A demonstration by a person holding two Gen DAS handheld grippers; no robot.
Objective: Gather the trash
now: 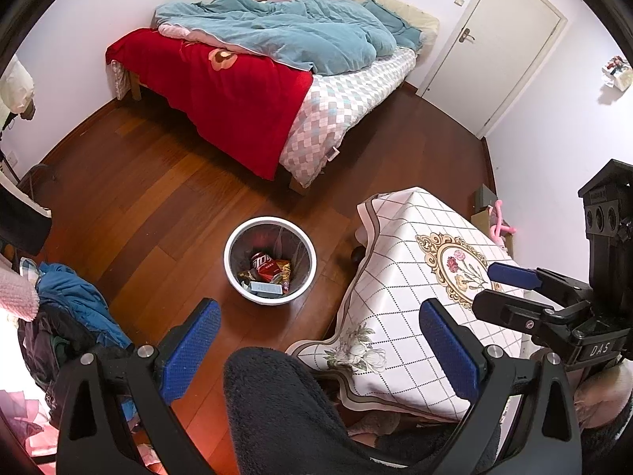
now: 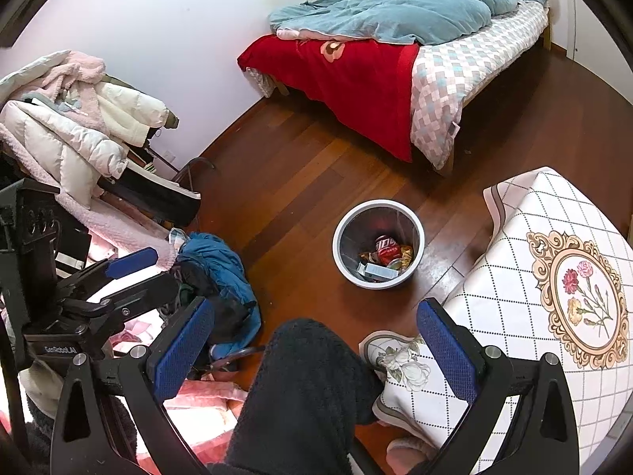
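A white round trash bin (image 1: pixel 233 265) stands on the wooden floor and also shows in the right wrist view (image 2: pixel 339 255). Inside it lie a red soda can (image 1: pixel 264 263), snack wrappers (image 1: pixel 283 273) and a small flat box (image 1: pixel 267 288). My left gripper (image 1: pixel 320 350) is open and empty, held high above the floor, nearer than the bin. My right gripper (image 2: pixel 316 350) is open and empty too, at about the same height. Each gripper shows in the other's view: the right one (image 1: pixel 500 287) over the table, the left one (image 2: pixel 136 273) over the clothes.
A table with a white checked floral cloth (image 1: pixel 399 308) stands right of the bin. A bed with red and blue blankets (image 1: pixel 253 79) is beyond. Piled clothes (image 2: pixel 71 126) and a blue jacket (image 2: pixel 221 265) lie left. A white door (image 1: pixel 494 47) is shut. My dark-trousered knee (image 2: pixel 308 388) is below.
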